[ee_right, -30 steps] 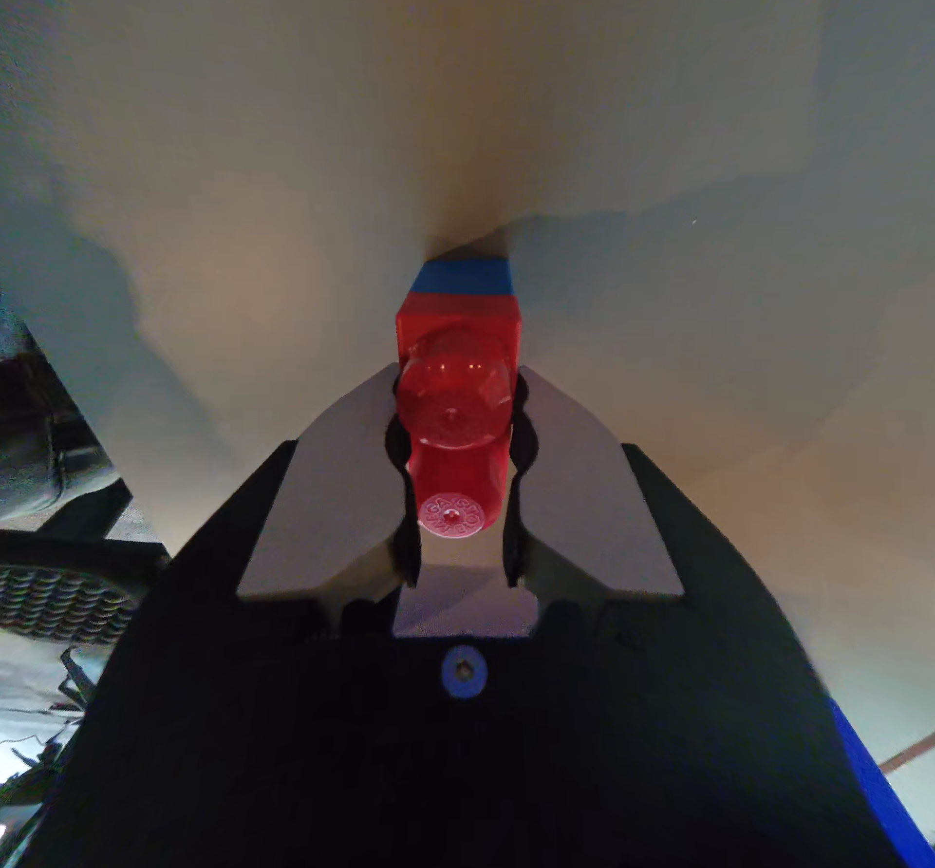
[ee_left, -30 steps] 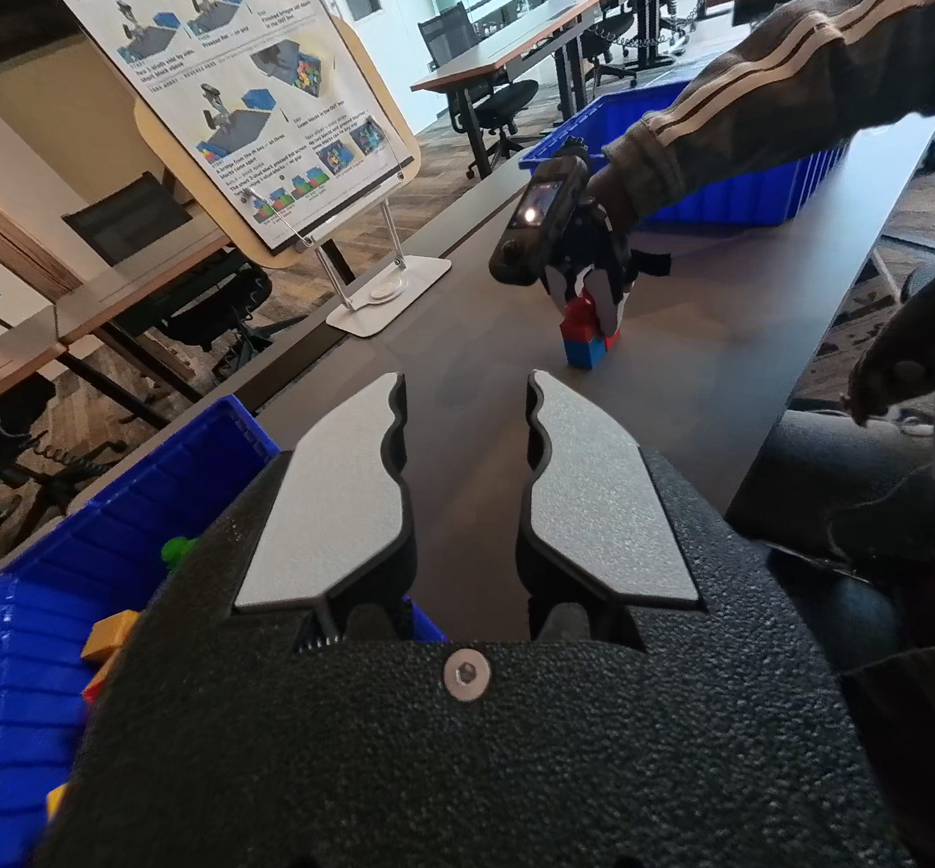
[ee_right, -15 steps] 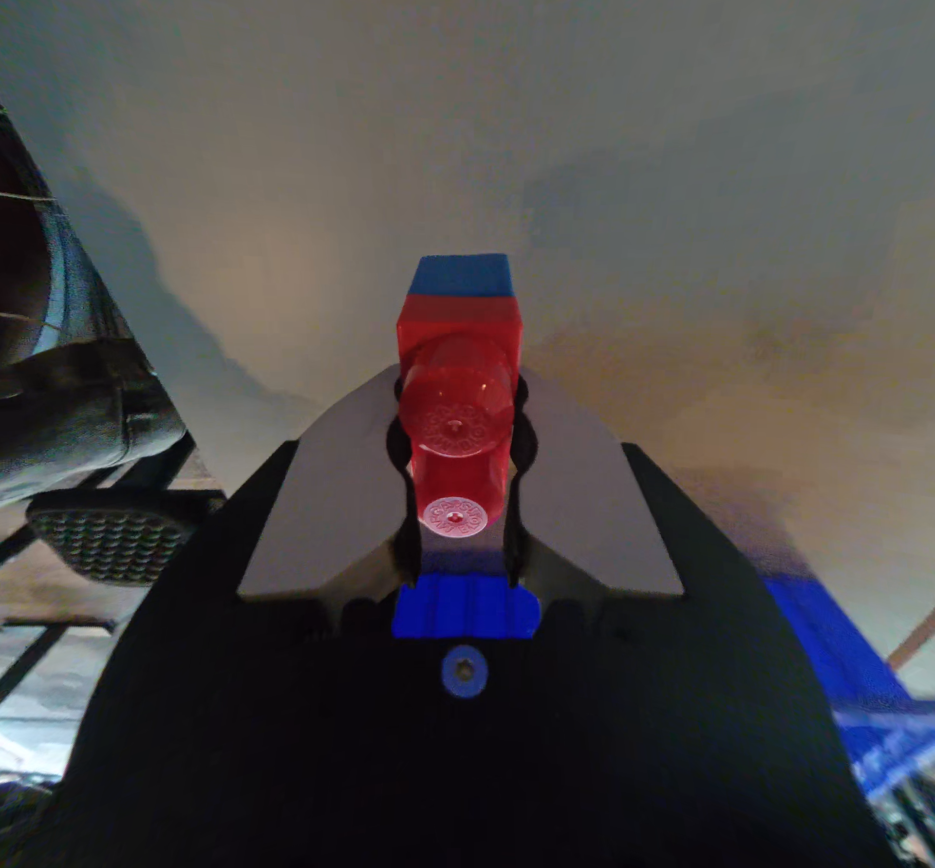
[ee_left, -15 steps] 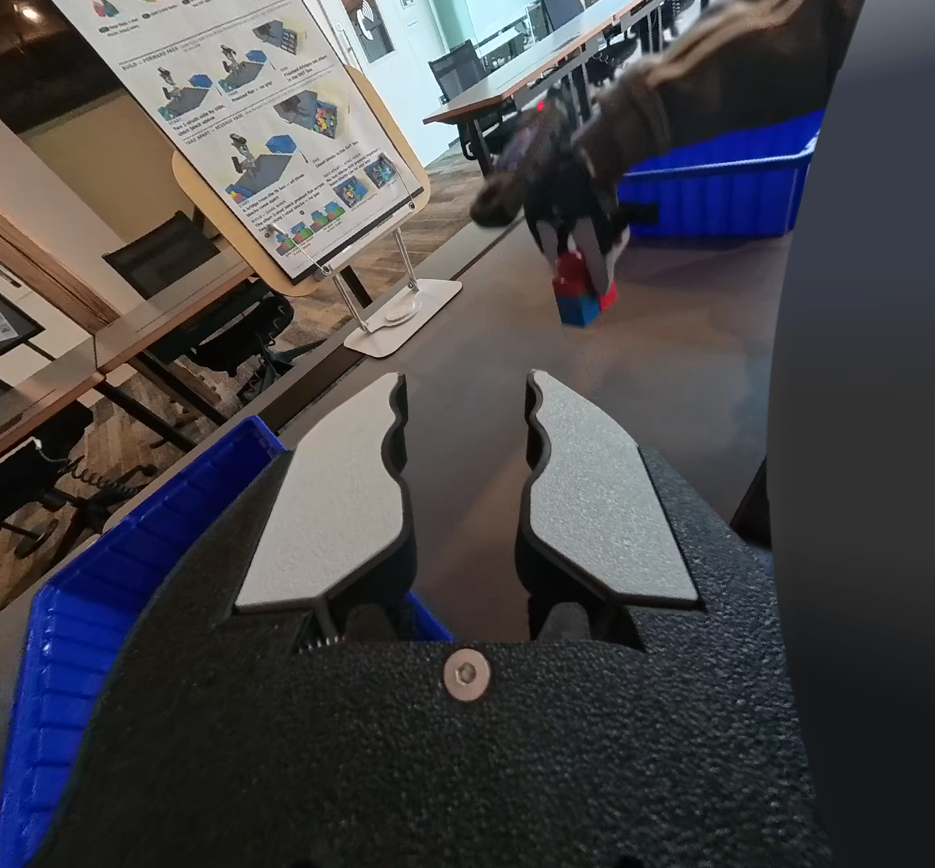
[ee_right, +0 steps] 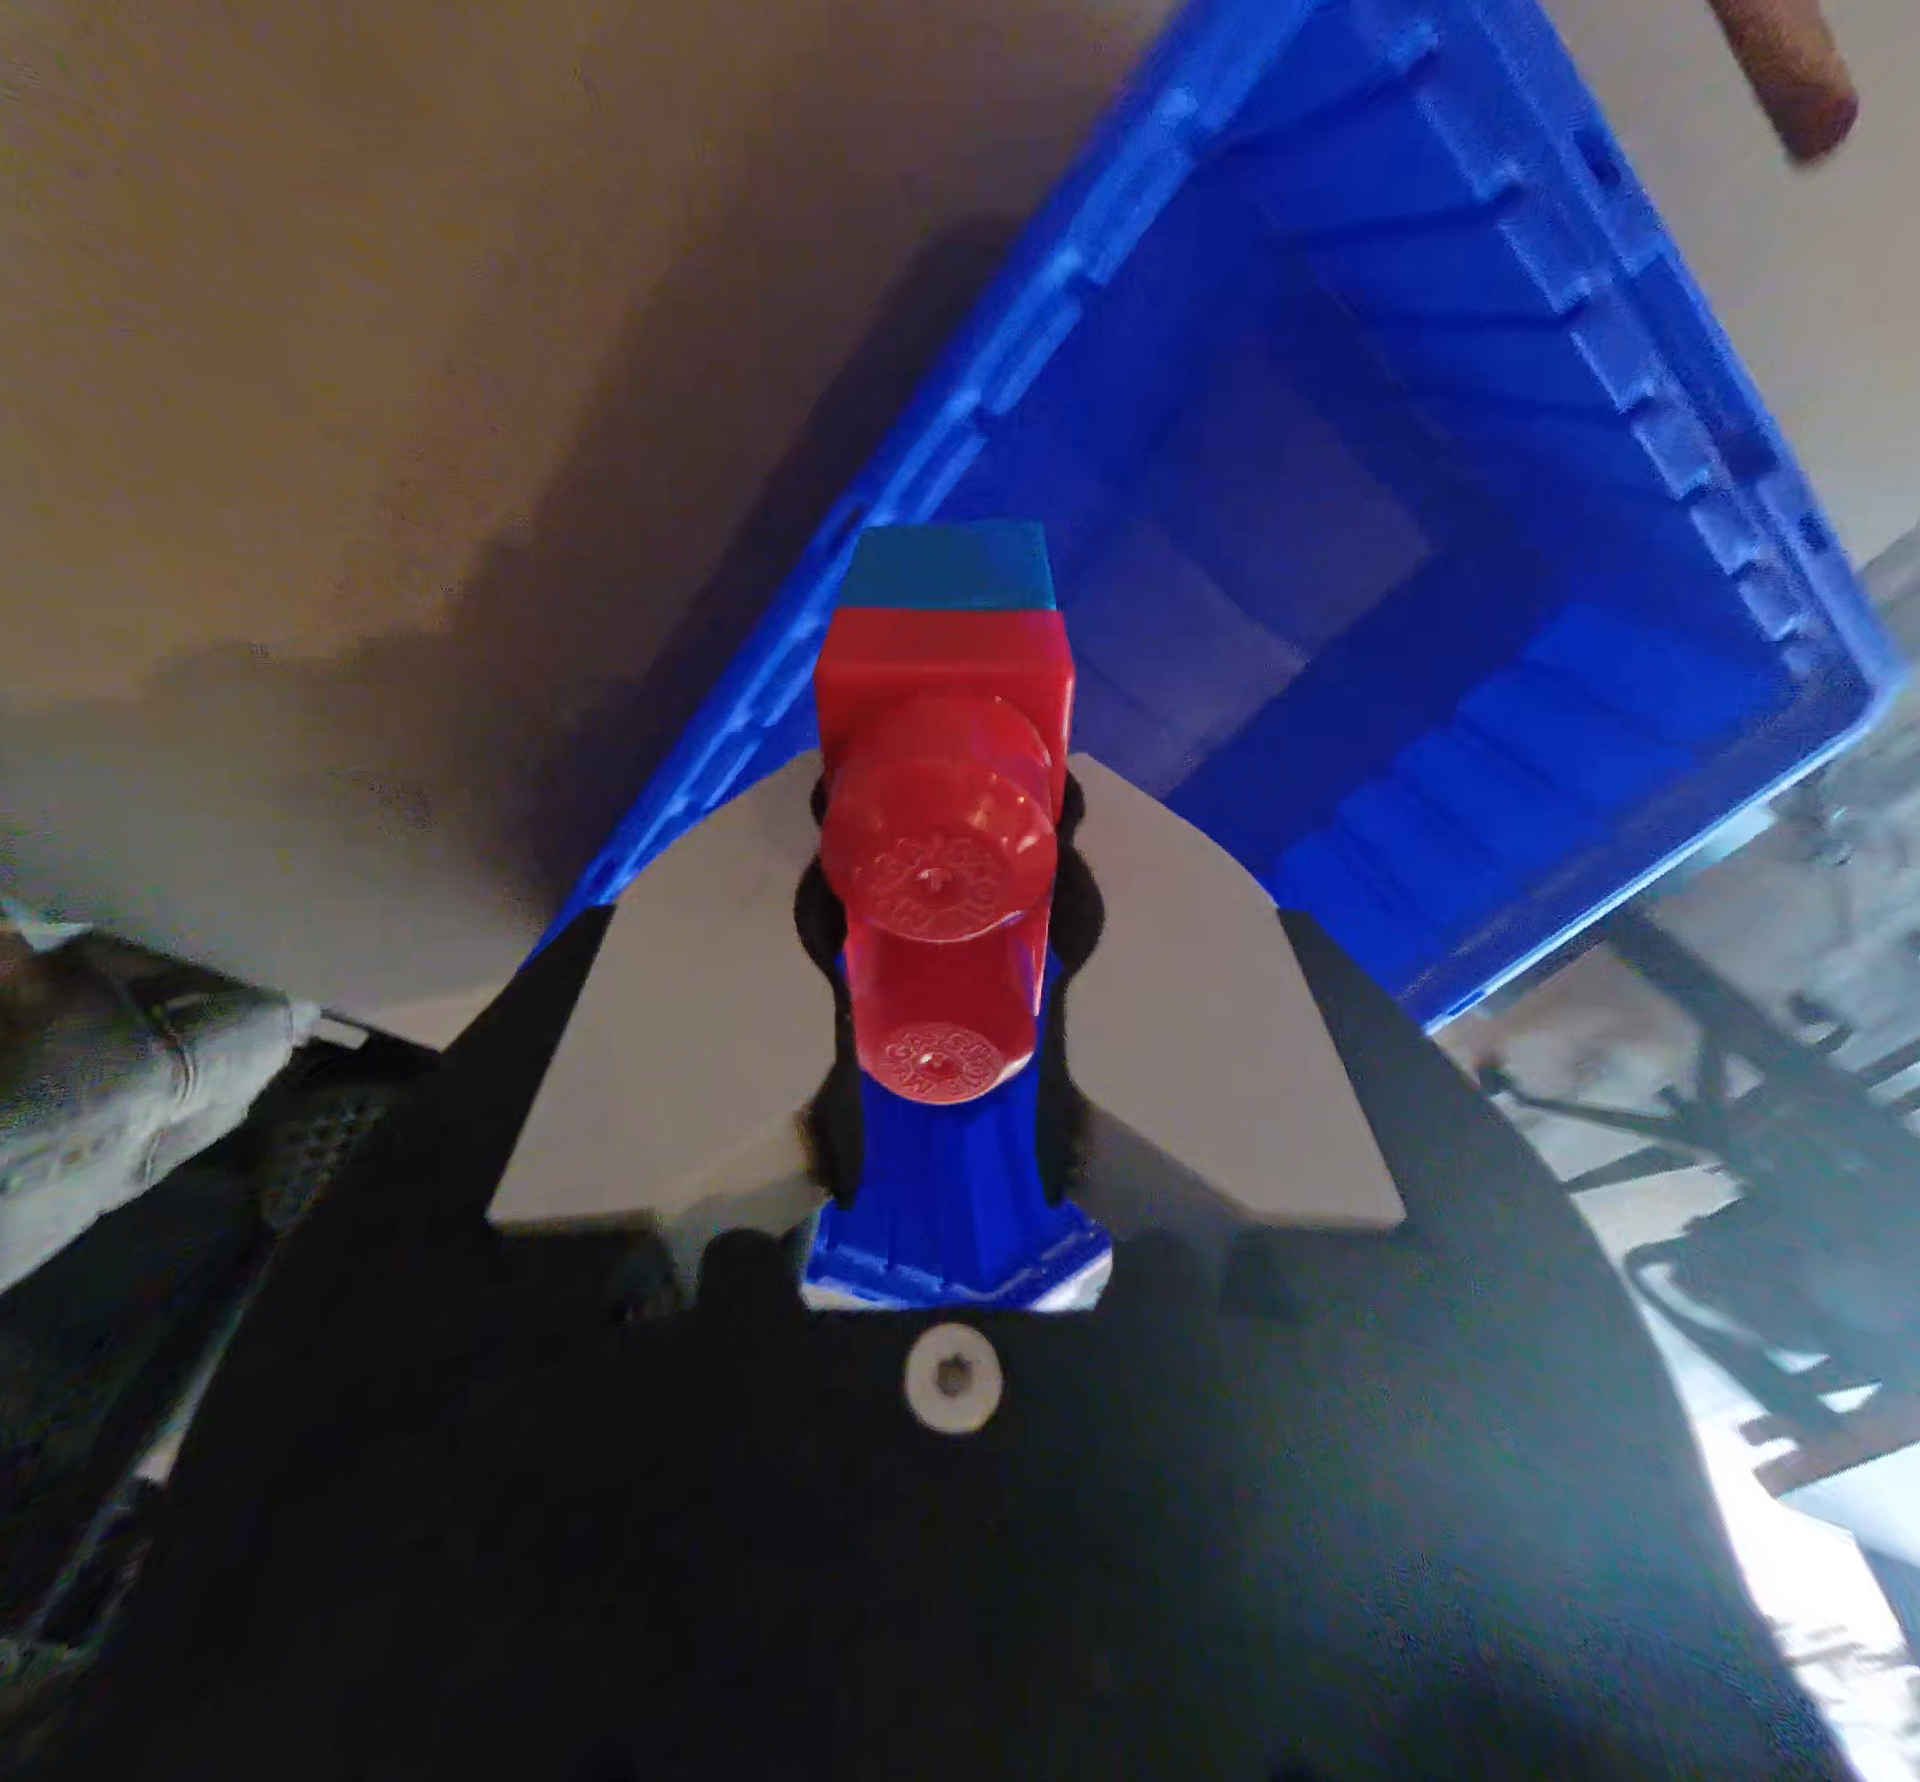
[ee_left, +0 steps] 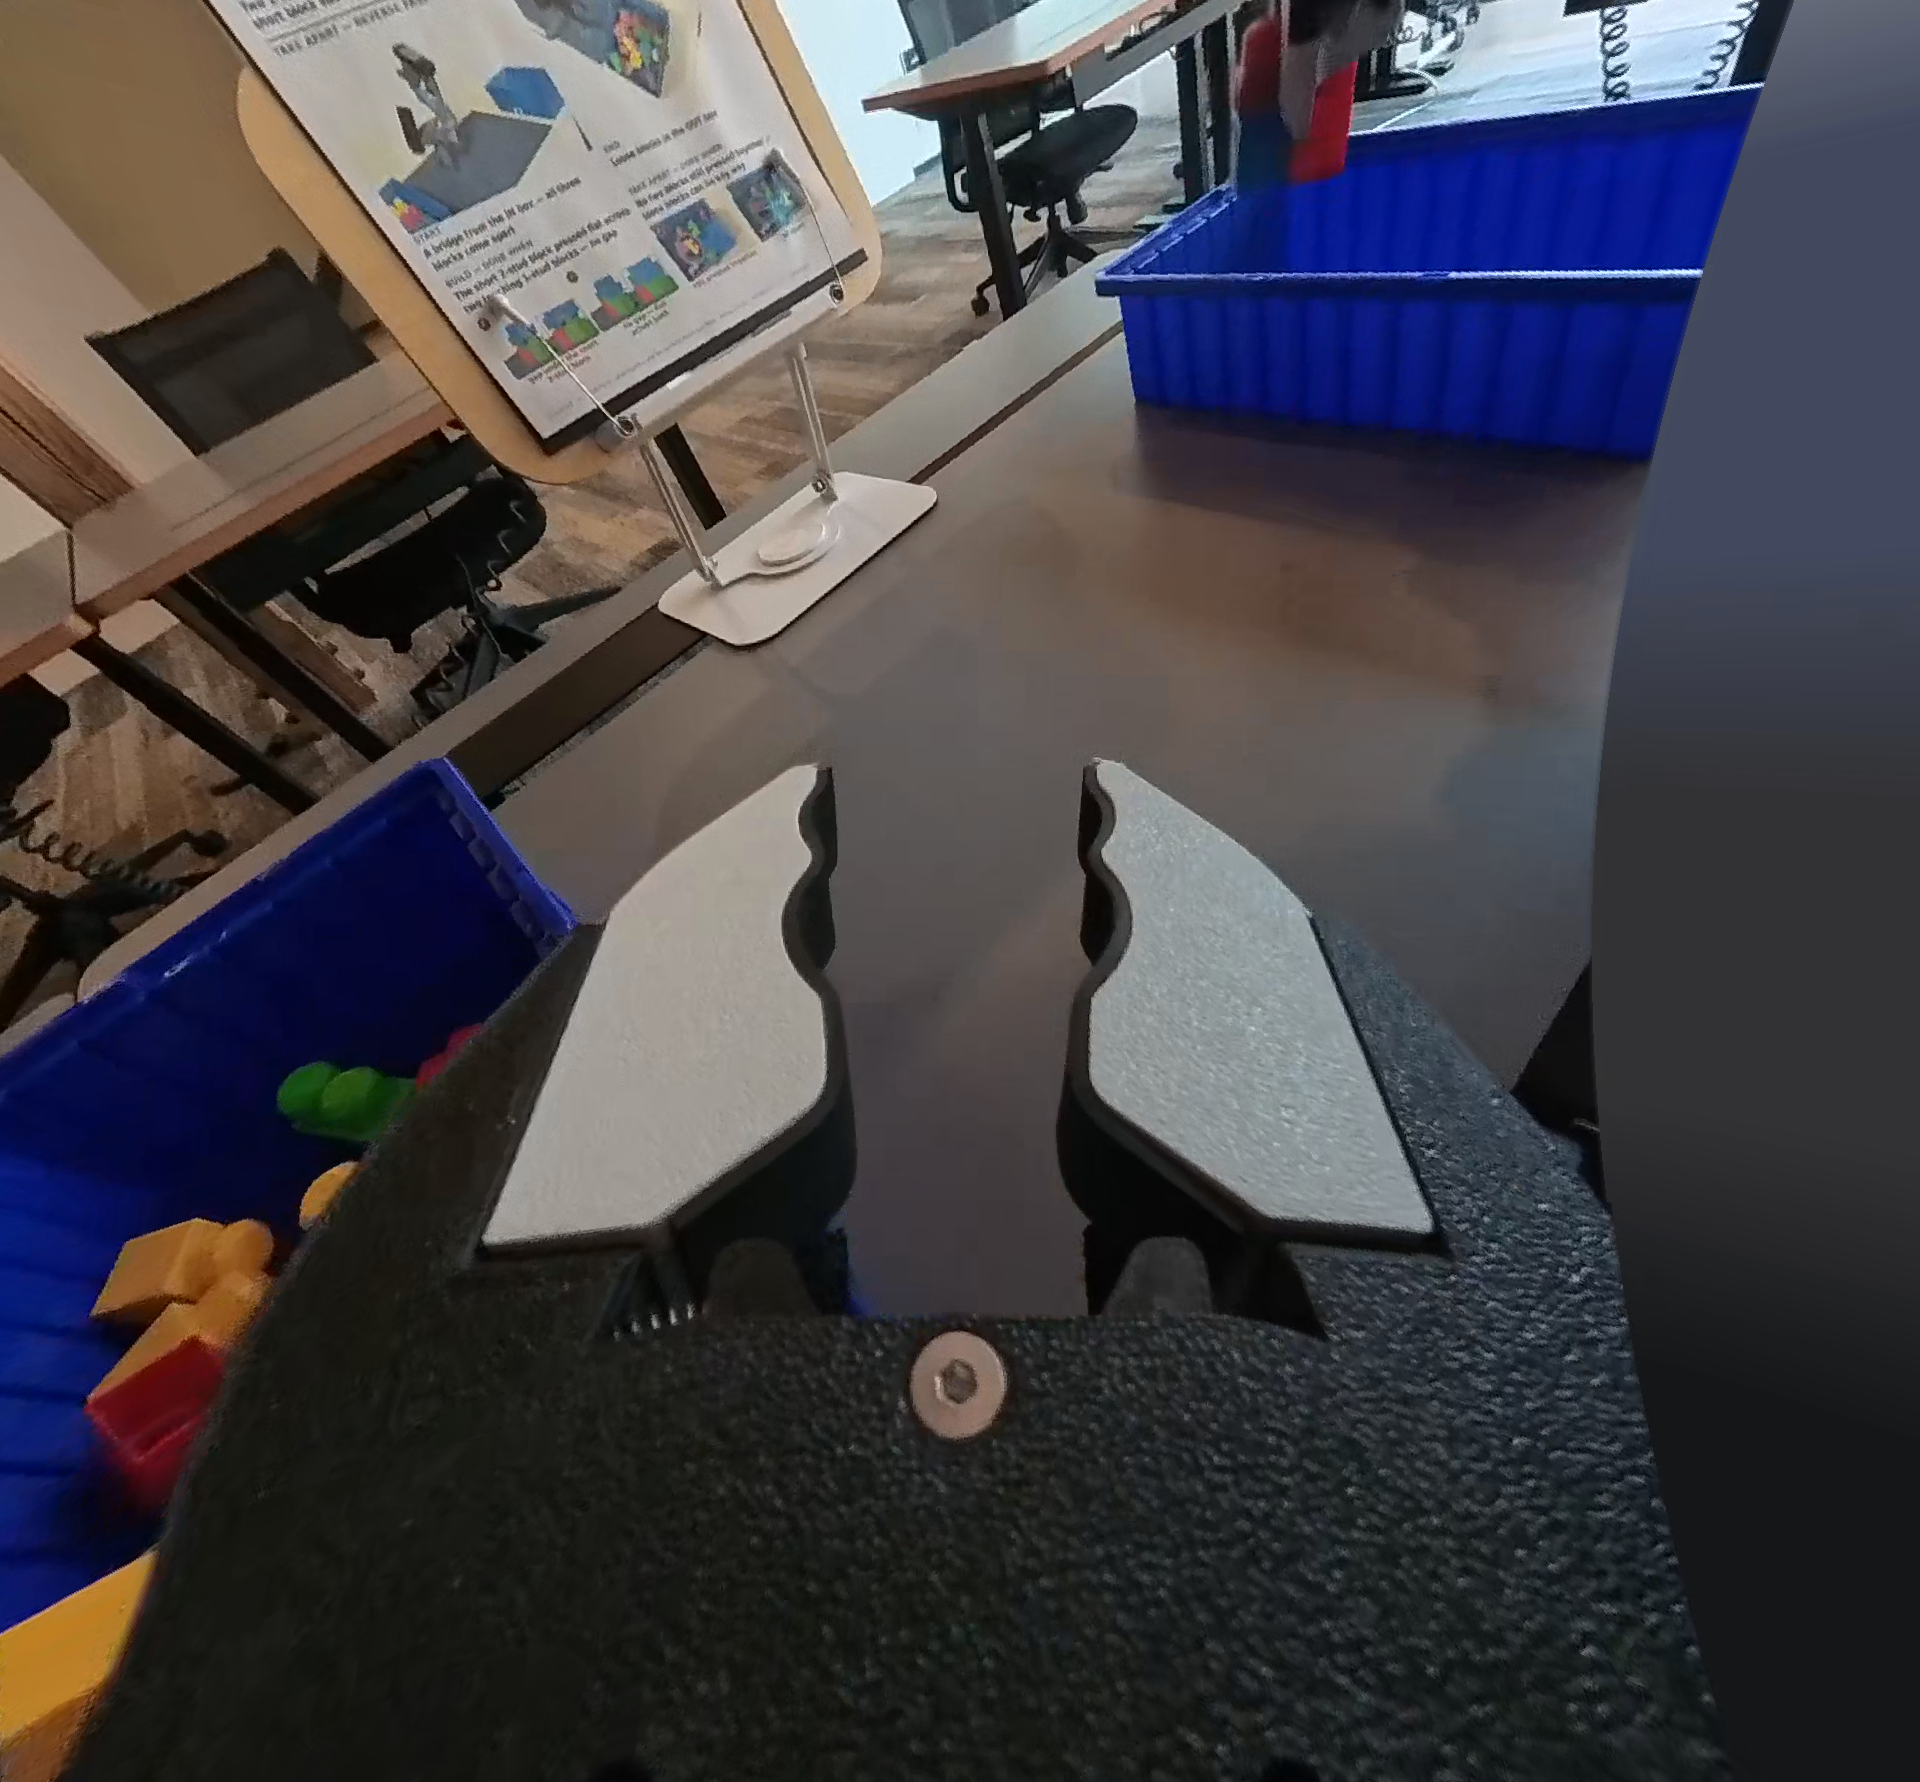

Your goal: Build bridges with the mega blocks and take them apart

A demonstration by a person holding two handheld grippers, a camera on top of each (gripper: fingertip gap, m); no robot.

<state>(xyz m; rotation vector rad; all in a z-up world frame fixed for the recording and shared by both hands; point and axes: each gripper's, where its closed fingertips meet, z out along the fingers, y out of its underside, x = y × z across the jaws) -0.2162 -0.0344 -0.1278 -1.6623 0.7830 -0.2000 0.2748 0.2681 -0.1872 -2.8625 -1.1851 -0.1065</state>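
Observation:
My right gripper (ee_right: 945,859) is shut on a red block (ee_right: 940,797) with a blue block (ee_right: 951,569) stuck under it. It holds them in the air over the near rim of an empty blue bin (ee_right: 1403,506). In the left wrist view the right gripper (ee_left: 1311,59) is blurred and high above that far blue bin (ee_left: 1434,319), with the red and blue blocks (ee_left: 1325,127) in it. My left gripper (ee_left: 951,839) is open and empty, low over the dark table (ee_left: 1143,610), beside a near blue bin (ee_left: 208,1057) of loose blocks.
The near bin holds green (ee_left: 338,1098), yellow (ee_left: 192,1275) and red (ee_left: 156,1420) blocks. An instruction board on a white stand (ee_left: 800,548) stands at the table's far edge. A dark blurred shape (ee_left: 1766,797) fills the right side. Office desks and chairs stand behind. Some 60 cm of space lies between my two pairs of fingers.
My right gripper has lifted the red and blue blocks off the table and carried them up and right over the far blue bin. My left gripper has stayed open and tilted down slightly.

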